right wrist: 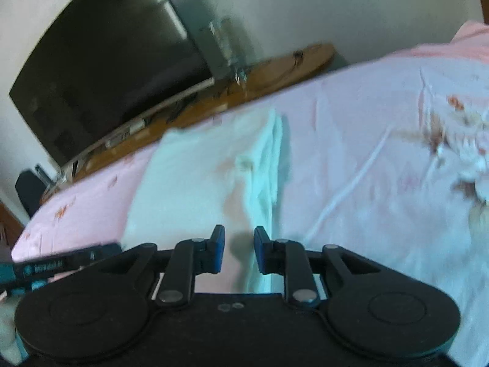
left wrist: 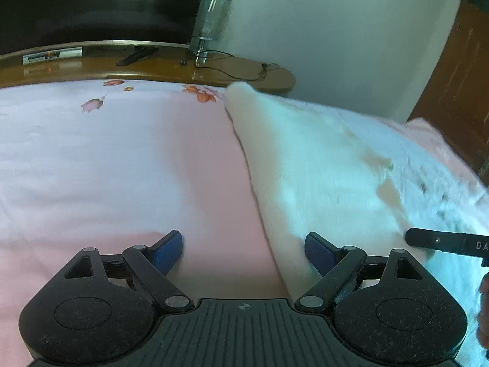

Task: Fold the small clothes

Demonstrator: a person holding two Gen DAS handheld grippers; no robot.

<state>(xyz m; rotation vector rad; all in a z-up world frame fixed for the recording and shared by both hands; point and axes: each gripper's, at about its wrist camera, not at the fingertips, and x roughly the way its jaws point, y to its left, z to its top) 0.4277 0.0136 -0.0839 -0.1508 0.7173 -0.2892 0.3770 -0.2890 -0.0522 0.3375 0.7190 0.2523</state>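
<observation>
Bed (left wrist: 107, 159) lies under both tools, covered in pink sheet. White garment (left wrist: 321, 168) lies flat, long axis running away; its near edge sits between the wide-apart jaws of the left hand-held gripper (left wrist: 244, 252). Right hand-held gripper (right wrist: 239, 250), jaws partly apart and empty, hovers above its near end.

Right hand-held gripper (right wrist: 239, 250) parted, holding nothing, above white garment (right wrist: 195, 177) on pink bedsheet (right wrist: 351, 140); television (right wrist: 104, 61) behind.

Soft white cloth garment (left wrist: 321, 165), glossy wood shelf (left wrist: 214, 70)
</observation>
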